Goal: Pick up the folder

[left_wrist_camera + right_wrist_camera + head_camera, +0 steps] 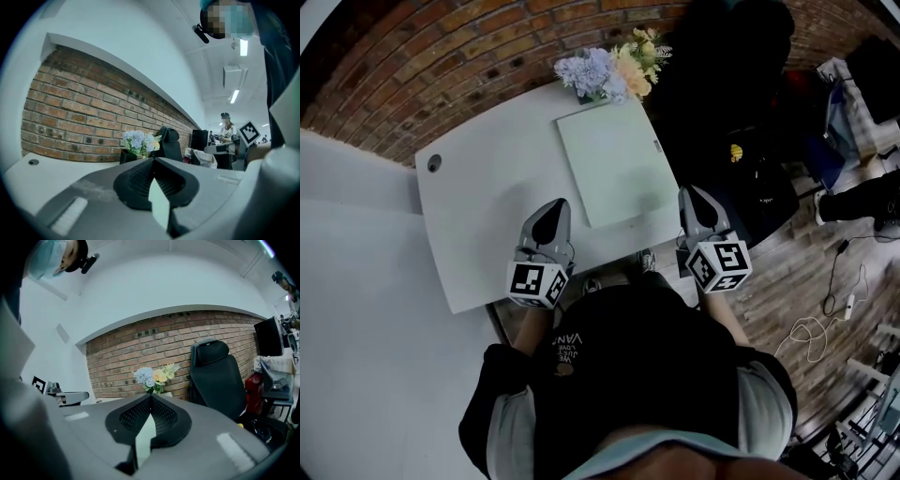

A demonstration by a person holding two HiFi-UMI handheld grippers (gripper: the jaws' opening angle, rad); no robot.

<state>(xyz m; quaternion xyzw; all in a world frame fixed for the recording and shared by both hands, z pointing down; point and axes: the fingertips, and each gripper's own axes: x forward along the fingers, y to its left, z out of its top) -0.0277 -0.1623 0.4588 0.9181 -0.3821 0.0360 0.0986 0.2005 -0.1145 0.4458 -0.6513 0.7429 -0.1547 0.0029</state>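
A pale green folder [614,164] lies flat on the white table [487,206], toward its right side. My left gripper [555,206] hovers over the table just left of the folder's near edge, with its jaws shut and nothing between them. My right gripper [688,194] is at the table's right edge, beside the folder's near right corner, also shut and empty. In the left gripper view the closed jaws of the left gripper [153,160] point toward the flowers. The right gripper view shows the right gripper [151,396] shut as well.
A bunch of blue and yellow flowers [605,70] stands at the table's far edge, against the brick wall [84,117]. A black office chair [215,376] stands to the right of the table. Cables [825,309] lie on the wooden floor. A person [226,129] stands far off.
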